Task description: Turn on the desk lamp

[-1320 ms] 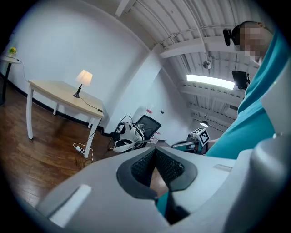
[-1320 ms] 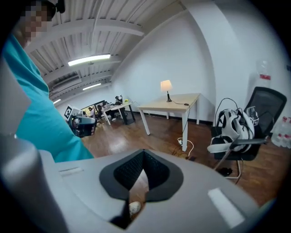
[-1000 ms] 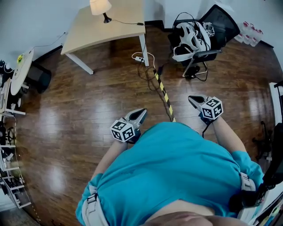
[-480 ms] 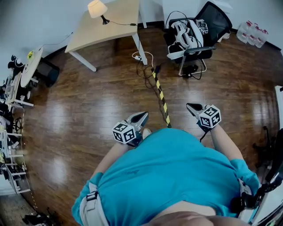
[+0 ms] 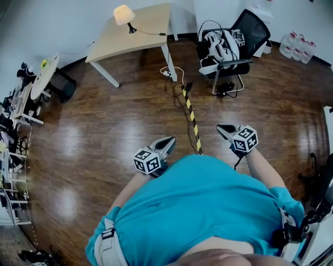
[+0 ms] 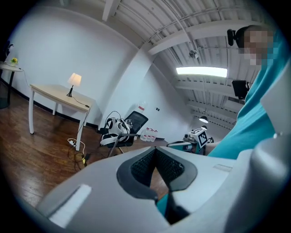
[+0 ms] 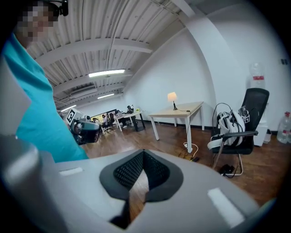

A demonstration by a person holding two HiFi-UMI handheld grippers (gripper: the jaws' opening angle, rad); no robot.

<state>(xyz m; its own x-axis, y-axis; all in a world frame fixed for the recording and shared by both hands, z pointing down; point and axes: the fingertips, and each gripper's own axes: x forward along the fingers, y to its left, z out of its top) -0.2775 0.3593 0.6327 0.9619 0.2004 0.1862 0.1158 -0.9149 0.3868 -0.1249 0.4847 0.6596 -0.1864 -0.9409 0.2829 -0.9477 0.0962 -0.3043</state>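
Between the left gripper's point(image 6: 156, 152) jaws sits nothing. The tips meet at the front, with only a sliver of floor showing through the hollow behind them. The right gripper point(image 7: 143, 155) is the same, pinched together and empty. Both are held low in front of my teal shirt point(image 5: 203, 208), over bare wood floor point(image 5: 104, 130).

A yellow-and-black strip point(image 5: 191, 115) runs along the floor between them, away towards the table point(image 5: 143, 31). An office chair point(image 5: 244, 28) piled with gear stands to the right of the table.

The desk lamp point(image 5: 124, 14) stands on the table's far corner, well apart from both grippers. It is upright, so its long axis is vertical: a small dark base, a thin stem and a pale shade on top. Its cord point(image 5: 151, 33) leaves the base and runs across the tabletop towards the chair side.

I'd judge it light and easy to tip, with a soft shade that would dent. I would steady it at the stem or base and never by the shade.

No switch can be made out from here. It may be on the cord or under the shade. The shade looks warm in both gripper views, but I cannot tell whether it is lit.
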